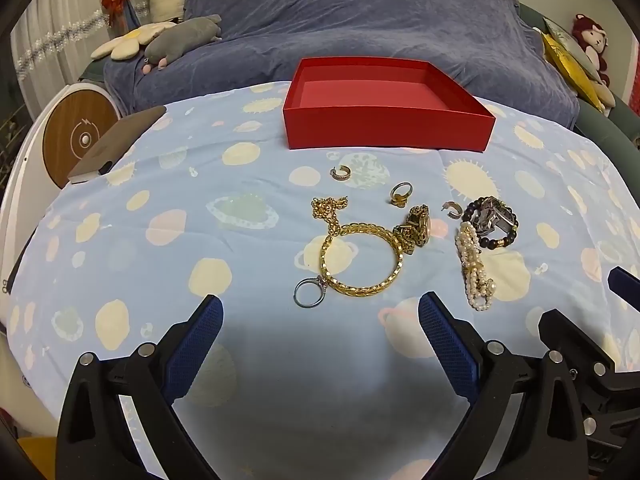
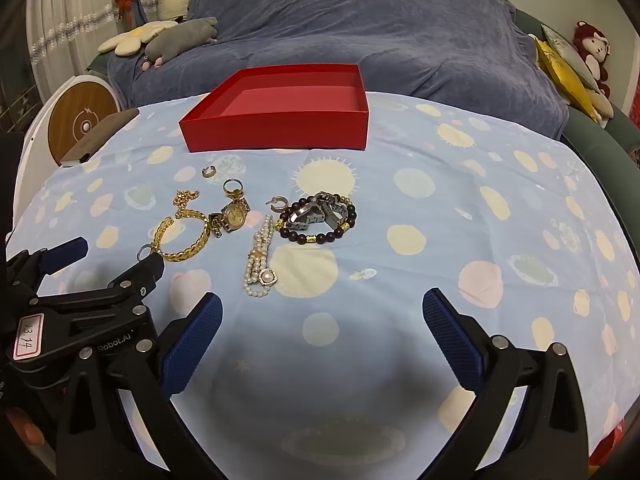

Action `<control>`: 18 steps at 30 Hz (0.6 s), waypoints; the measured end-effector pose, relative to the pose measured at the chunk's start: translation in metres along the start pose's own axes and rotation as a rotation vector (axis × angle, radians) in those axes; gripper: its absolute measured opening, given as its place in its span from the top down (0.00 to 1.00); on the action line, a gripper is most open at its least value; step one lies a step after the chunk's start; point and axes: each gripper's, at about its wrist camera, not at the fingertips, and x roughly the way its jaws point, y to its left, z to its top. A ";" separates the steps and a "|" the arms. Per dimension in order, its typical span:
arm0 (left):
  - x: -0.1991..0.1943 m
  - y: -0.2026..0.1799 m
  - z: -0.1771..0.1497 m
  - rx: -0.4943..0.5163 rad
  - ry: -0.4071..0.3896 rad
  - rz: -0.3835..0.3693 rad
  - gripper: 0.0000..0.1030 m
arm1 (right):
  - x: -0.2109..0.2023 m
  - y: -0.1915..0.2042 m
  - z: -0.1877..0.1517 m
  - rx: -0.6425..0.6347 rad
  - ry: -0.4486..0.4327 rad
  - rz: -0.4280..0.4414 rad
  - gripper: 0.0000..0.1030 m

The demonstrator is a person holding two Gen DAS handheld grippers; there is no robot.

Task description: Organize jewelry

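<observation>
Jewelry lies on a planet-print cloth [image 1: 160, 208] (blue-covered sofa [image 1: 360, 20] behind); both claws gape empty.

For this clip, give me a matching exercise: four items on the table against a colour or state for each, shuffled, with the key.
Items:
1. box
2. bangle
3. pearl bracelet
4. left tool

Descriptions:
A. gold, beside a silver ring
B. open, holding nothing
C. red, nothing inside
D. white, lying stretched out on the cloth

Pairs: 1-C, 2-A, 3-D, 4-B
</observation>
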 end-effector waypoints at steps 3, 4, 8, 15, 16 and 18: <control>0.002 0.004 -0.006 -0.001 0.001 -0.005 0.06 | 0.001 0.000 0.000 0.000 0.001 -0.001 0.05; 0.002 0.005 -0.006 -0.002 0.001 -0.008 0.06 | 0.002 0.001 0.000 0.000 0.001 -0.002 0.05; 0.001 0.001 -0.006 0.000 0.000 -0.002 0.07 | 0.001 0.000 0.000 0.001 0.000 0.002 0.05; 0.003 0.001 -0.005 -0.006 0.008 -0.007 0.07 | 0.000 0.000 0.000 0.000 0.001 0.001 0.05; 0.003 0.001 -0.006 -0.006 0.008 -0.006 0.07 | 0.000 0.000 0.000 0.001 0.001 0.002 0.05; 0.003 0.001 -0.006 -0.004 0.009 -0.005 0.07 | 0.000 -0.001 -0.001 0.004 0.000 0.003 0.05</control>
